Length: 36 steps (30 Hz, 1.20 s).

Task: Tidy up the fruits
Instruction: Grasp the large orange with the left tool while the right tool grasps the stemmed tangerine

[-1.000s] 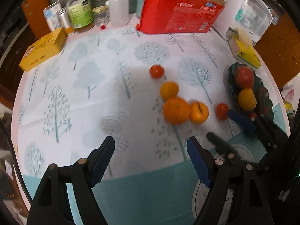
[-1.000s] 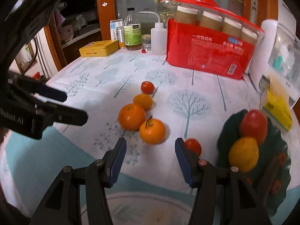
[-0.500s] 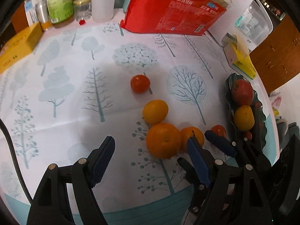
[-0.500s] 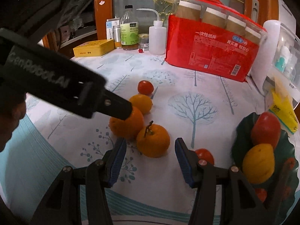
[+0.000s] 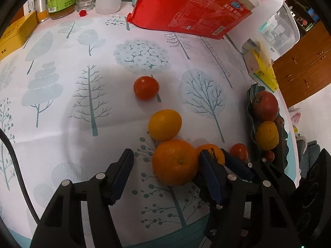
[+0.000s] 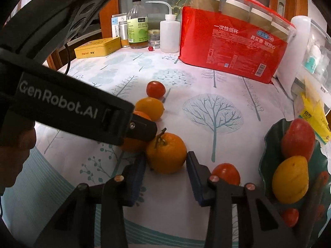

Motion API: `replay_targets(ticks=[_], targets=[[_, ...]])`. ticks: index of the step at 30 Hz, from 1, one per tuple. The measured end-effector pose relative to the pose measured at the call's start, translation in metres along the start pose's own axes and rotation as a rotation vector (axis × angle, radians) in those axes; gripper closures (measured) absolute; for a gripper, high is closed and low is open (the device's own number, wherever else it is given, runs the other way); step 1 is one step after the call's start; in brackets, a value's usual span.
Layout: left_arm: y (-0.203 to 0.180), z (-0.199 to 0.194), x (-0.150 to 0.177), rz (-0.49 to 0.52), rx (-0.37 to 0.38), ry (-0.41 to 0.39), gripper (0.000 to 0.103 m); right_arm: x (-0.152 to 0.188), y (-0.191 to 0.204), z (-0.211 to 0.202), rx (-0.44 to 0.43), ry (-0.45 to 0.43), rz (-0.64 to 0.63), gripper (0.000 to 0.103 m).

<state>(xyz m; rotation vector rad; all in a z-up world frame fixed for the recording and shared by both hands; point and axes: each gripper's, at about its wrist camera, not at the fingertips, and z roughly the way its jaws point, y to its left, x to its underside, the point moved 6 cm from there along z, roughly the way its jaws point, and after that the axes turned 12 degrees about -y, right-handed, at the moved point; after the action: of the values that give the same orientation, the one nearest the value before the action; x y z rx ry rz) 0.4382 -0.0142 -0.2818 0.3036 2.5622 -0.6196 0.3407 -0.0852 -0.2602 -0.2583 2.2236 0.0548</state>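
Straddling two different fruits, the grippers worked side by side over the tree-print tablecloth (image 5: 62,107). The left gripper (image 5: 165,163) was spread wide and unclenched, with the large orange (image 5: 175,162) lying straight ahead between its jaws, pressed near the right-hand pad and well clear of the other. The right gripper (image 6: 165,166) was likewise released, and the stemmed mandarin (image 6: 166,152) sat directly in front of it, just inside the gap between the pads, stem tilted up and to the left. Orange and mandarin touched each other, so the two jaws in the middle crowded the same seam. The dark green fruit dish (image 6: 269,144), already holding a red apple (image 6: 299,139) and a lemon (image 6: 289,178), lay off to the right, nearer the right gripper. By my judgement, the mandarin was the easier first lift.
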Motion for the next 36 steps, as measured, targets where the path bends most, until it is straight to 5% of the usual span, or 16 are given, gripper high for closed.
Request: replay_targets(ticks=[15, 36], targets=[[0.004, 0.001, 0.0, -0.156, 0.106, -0.034, 0.058, 0.002, -0.002, -0.005, -0.01, 0.001, 0.042, 0.065], [0.003, -0.017, 0.022, -0.178, 0.051, -0.042, 0.061, 0.016, 0.009, -0.039, -0.071, 0.023, 0.082, 0.065]])
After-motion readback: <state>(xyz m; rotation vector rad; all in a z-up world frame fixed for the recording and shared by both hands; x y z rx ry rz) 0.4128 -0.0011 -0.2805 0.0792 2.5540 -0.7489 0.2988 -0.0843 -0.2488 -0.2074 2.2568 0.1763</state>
